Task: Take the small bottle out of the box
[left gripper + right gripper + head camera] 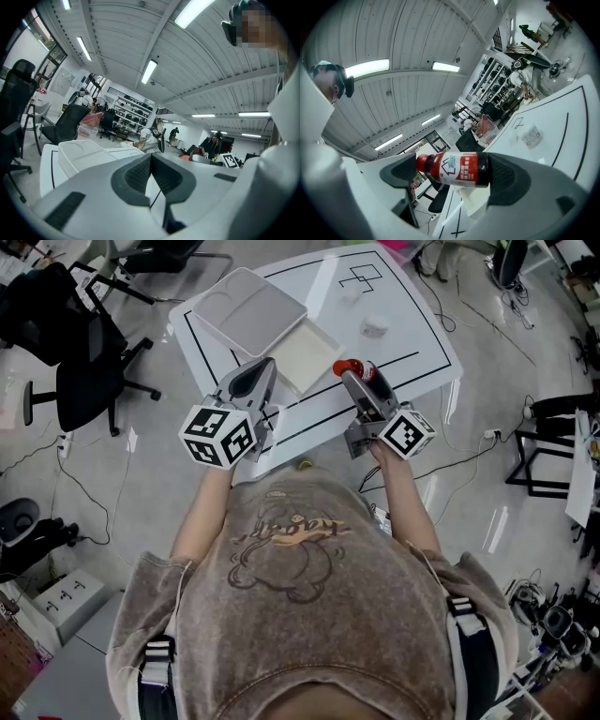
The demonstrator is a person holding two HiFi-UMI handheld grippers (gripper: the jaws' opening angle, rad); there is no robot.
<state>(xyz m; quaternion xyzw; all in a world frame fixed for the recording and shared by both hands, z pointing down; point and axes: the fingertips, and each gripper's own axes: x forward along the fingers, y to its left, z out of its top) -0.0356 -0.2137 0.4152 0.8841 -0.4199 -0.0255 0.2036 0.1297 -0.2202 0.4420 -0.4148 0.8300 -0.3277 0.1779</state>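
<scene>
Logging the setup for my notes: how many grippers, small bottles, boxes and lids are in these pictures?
Grippers: 2 (left gripper, right gripper)
Small bottle: 1
Box: 1
Lid: 1
Total: 5

No word or number can be read for certain. At lower centre of the right gripper view, the small bottle (454,169) carries a red label (461,171) with a white house-shaped outline and rows of white characters, too small to read. In the middle of the head view, the left marker cube (217,435) and the right marker cube (409,431) bear black-and-white square patterns, not letters. Below them, the person's T-shirt (291,549) has a cartoon figure crossed by a band of lettering, illegible. A grey box (64,601) at lower left bears dark marks that cannot be made out. A printed sticker (532,136) on the white table (562,117) is blurred.
</scene>
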